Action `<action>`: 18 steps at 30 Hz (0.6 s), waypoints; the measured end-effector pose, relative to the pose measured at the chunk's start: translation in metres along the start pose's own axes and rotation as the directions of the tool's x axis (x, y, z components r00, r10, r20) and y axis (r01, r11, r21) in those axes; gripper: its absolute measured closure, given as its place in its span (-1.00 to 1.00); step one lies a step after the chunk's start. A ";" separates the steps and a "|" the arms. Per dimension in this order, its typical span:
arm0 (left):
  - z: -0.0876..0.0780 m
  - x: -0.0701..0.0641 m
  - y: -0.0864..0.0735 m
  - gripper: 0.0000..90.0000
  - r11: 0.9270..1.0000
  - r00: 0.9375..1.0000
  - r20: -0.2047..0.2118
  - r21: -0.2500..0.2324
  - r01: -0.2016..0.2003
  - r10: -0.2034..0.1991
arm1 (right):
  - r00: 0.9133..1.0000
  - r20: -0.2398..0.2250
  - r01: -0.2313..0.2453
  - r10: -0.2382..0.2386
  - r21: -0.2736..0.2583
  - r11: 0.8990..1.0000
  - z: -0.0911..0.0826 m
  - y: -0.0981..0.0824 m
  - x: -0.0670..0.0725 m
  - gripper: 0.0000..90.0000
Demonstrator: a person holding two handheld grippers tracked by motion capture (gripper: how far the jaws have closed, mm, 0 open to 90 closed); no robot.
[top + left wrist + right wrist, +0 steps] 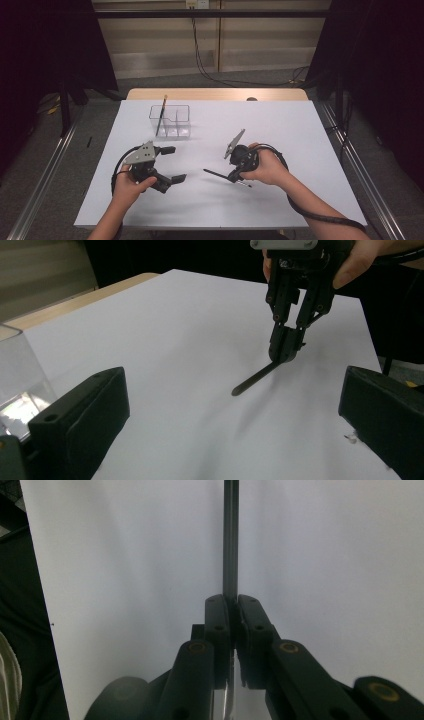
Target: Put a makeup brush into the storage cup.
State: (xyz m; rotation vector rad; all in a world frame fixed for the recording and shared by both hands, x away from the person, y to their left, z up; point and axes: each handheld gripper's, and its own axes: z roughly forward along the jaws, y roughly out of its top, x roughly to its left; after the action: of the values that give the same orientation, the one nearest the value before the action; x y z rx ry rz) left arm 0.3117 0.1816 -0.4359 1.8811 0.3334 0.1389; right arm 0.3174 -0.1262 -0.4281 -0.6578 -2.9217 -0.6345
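**High view: two grippers, two pens, one clear box**

Right gripper (234,176) has its jaws pinched tight on one dark pen (220,175), whose tip points toward nine o'clock, low over the white table (280,130). Left gripper (172,164) stands wide apart, holding nothing. At eleven o'clock sits one clear divided box (172,121) with a second pen (161,116) leaning inside.
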 end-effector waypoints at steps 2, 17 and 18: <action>0.003 0.000 0.003 -1.00 1.000 1.000 0.010 0.009 -0.010 0.009 | 1.000 0.000 0.012 -0.012 0.003 1.000 0.000 0.001 0.001 0.89; 0.036 -0.006 0.031 -1.00 0.973 0.987 0.145 0.212 -0.093 0.063 | 0.998 -0.017 0.063 -0.063 0.002 0.998 -0.001 0.006 0.007 0.89; 0.038 -0.006 0.032 -1.00 0.968 0.986 0.147 0.227 -0.105 0.073 | 0.998 -0.017 0.064 -0.064 -0.001 0.998 -0.002 0.006 0.006 0.89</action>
State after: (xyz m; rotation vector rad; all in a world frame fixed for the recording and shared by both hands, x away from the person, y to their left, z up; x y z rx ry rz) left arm 0.3208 0.1353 -0.4178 2.1283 0.1754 0.0299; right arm 0.3142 -0.1191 -0.4232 -0.5577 -2.9374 -0.6438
